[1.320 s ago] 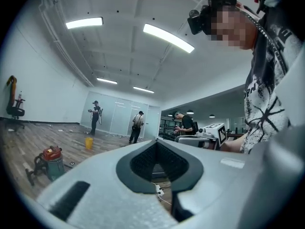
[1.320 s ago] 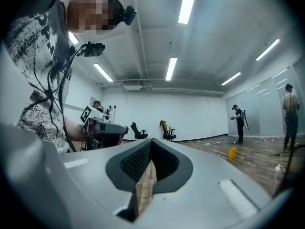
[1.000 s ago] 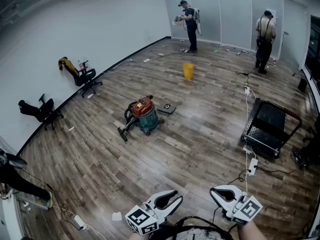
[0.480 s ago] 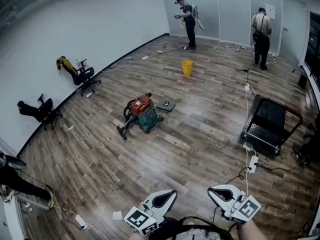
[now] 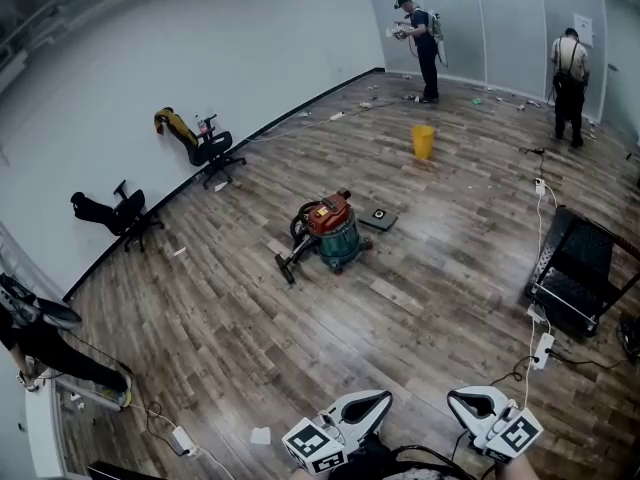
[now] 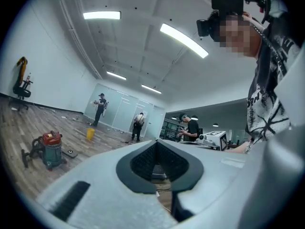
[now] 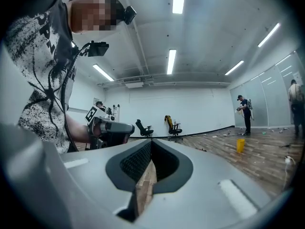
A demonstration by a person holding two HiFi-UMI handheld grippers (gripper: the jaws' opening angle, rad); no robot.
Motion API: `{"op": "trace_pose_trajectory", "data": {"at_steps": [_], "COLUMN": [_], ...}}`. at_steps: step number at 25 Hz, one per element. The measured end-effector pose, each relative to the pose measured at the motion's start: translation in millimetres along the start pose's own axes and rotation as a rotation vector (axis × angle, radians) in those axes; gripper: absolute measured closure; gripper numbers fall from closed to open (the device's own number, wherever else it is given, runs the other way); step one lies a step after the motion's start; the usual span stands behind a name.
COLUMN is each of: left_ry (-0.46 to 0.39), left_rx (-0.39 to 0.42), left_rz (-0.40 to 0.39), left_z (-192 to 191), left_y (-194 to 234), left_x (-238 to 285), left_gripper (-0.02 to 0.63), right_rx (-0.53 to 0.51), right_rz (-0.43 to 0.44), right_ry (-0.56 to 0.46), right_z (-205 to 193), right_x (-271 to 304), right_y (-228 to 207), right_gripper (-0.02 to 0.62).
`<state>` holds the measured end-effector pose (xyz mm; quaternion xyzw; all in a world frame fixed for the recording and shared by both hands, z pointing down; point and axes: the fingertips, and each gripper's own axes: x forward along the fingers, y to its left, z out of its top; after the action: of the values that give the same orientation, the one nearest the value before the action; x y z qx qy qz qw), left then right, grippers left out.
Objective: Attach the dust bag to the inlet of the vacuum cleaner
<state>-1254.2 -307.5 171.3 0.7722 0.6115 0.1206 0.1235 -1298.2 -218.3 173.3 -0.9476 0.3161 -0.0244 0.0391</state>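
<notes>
Closed tight and holding nothing: left tongs (image 5: 379,398) and right tongs (image 5: 457,397), well apart from the vacuum cleaner (image 5: 330,231) on the floor (image 5: 230,328).

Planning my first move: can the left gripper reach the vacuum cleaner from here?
Probably not yet. The vacuum cleaner stands well across the wooden floor from the left gripper; nothing blocks the way, so walking closer should do.
</notes>
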Motion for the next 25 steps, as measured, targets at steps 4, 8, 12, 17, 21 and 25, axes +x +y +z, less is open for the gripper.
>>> {"op": "trace_pose_trajectory", "data": {"at_steps": [4,8,12,17,21,25], "left_ry": [-0.006,-0.016,-0.059,-0.033,-0.036,-0.041], "left_rx": [-0.022,-0.021,0.048,0.069,0.068,0.091], "left_rz": [-0.058,-0.131,-0.176,-0.238,-0.285,-0.340], "left_z": [12.9,35.4,59.2,68.1,82.6,97.6], "left_y": [37.1,75.8,110.8,151.4,180.8,209.0], "left_x": [13.5,27.4,39.2,60.6,74.9,86.8], "left_gripper": [0.601,0.601,0.601,0.603,0.603,0.603], "right_rx": [0.006,0.005,-0.008,-0.048,-0.098,-0.074], "right_rz": [-0.010,-0.030,-0.052,-0.110,-0.143,-0.203], "right_ry": [0.057,0.066,0.052,0.018,0.003,0.001], "right_z": [3.7,13.1,17.1,24.8,26.7,31.5], "right_x": [38.5,81.4,118.2,150.2,171.8,186.9], "right_y": [-22.8,-49.1,-77.2,-120.5,-145.2,-175.3], "right_gripper": [0.589,0.589,0.589,0.589,0.589,0.589]}}
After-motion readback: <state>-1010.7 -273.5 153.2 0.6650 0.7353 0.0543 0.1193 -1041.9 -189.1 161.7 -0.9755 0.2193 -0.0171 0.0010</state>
